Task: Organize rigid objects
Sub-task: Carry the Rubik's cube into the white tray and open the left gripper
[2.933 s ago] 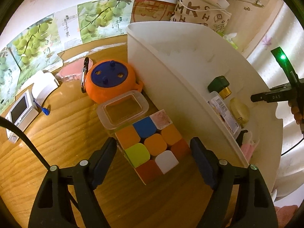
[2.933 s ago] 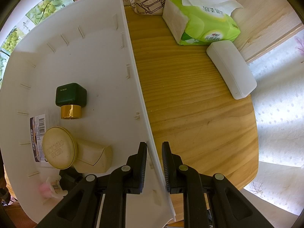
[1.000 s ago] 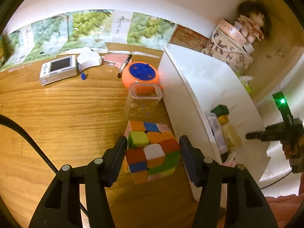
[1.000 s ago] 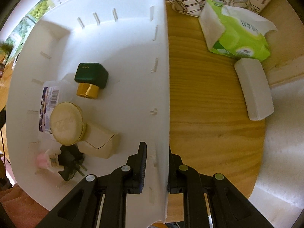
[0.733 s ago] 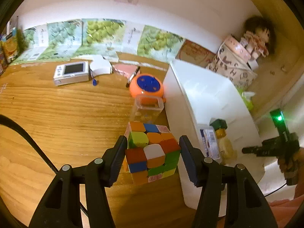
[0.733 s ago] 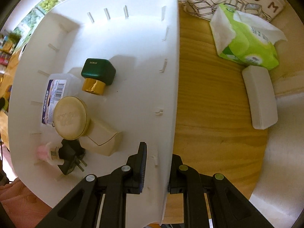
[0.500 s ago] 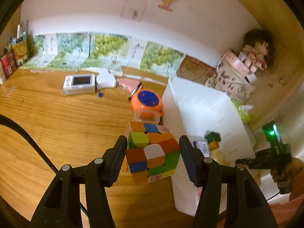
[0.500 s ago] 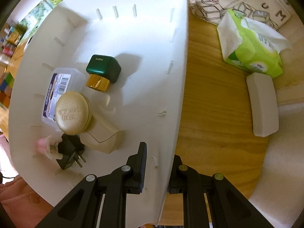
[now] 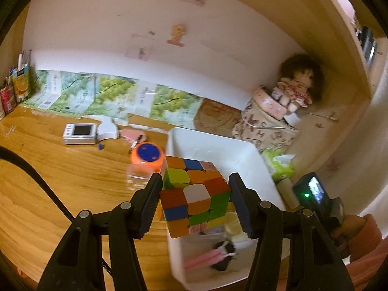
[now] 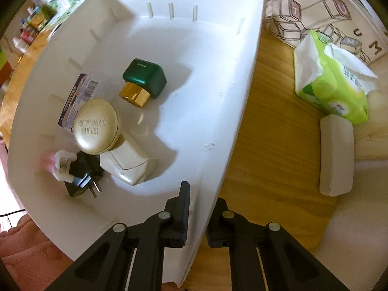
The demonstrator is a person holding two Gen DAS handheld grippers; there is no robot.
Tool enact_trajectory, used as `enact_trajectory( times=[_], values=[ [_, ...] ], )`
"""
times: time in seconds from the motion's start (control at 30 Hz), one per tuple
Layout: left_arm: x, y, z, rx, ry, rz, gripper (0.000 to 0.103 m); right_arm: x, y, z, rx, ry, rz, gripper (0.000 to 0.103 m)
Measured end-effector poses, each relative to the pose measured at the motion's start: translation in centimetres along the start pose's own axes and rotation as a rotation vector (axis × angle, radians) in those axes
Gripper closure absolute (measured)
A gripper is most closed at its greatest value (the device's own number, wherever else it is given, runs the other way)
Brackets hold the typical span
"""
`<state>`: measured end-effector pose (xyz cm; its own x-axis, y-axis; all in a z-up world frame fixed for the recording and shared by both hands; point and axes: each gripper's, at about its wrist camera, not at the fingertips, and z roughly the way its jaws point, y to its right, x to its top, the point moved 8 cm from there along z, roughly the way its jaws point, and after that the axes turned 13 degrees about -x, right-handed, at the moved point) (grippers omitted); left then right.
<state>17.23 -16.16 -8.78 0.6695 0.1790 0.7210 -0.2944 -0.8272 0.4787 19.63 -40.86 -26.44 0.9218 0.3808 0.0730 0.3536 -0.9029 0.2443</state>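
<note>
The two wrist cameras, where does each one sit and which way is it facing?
Left wrist: on the left gripper, facing across the desk to the wall; jaws clamp a puzzle cube; a hand shows.
Right wrist: on the right gripper, looking straight down; jaws closing astride the wall of the white bin.
Shared: the bin, the tissue pack.

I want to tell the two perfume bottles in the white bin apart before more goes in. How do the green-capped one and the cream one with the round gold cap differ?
The green-capped bottle has a squarish dark green cap over a gold collar; the cream bottle has a round pale gold cap with embossed lettering. The green-capped bottle lies apart in the white bin; the cream bottle has a black plug right beside it. Both lie on their sides on the bin floor.
</note>
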Motion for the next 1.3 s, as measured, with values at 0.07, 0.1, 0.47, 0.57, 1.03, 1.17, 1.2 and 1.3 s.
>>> enact_trajectory(
  times=[0.07, 0.1, 0.47, 0.57, 1.03, 1.17, 1.2, 1.3],
  values=[
    [-0.1, 1.0, 0.5, -0.018, -0.001, 0.007, 0.043, 0.0, -0.2, 0.0, 0.007, 0.004, -0.015, 0.092],
    [-0.3, 1.5, 0.7, -0.028, -0.005, 0.011, 0.043, 0.0, 0.1, -0.3, 0.013, 0.007, -0.021, 0.092],
    [-1.4, 5.4, 4.6, -0.09, -0.069, 0.039, 0.042, 0.0, -0.3, -0.2, 0.037, 0.014, -0.043, 0.092],
    [-2.0, 6.1, 5.8, -0.093, -0.103, 0.055, 0.042, 0.1, 0.0, -0.1, 0.038, 0.013, -0.044, 0.092],
    [-2.3, 6.3, 6.8, -0.059, -0.138, 0.125, 0.024, 0.6, 0.8, -0.3, 0.027, -0.008, -0.014, 0.092],
    [-1.6, 5.1, 6.2, -0.04, -0.131, 0.118, 0.024, 0.7, 0.9, -0.2, 0.018, -0.02, 0.005, 0.092],
    [-1.5, 4.7, 6.1, -0.035, -0.132, 0.113, 0.024, 0.7, 1.0, -0.2, 0.018, -0.024, 0.015, 0.092],
    [-1.3, 3.4, 5.5, -0.023, -0.136, 0.1, 0.024, 0.8, 1.2, 0.0, 0.016, -0.034, 0.041, 0.092]
  ],
)
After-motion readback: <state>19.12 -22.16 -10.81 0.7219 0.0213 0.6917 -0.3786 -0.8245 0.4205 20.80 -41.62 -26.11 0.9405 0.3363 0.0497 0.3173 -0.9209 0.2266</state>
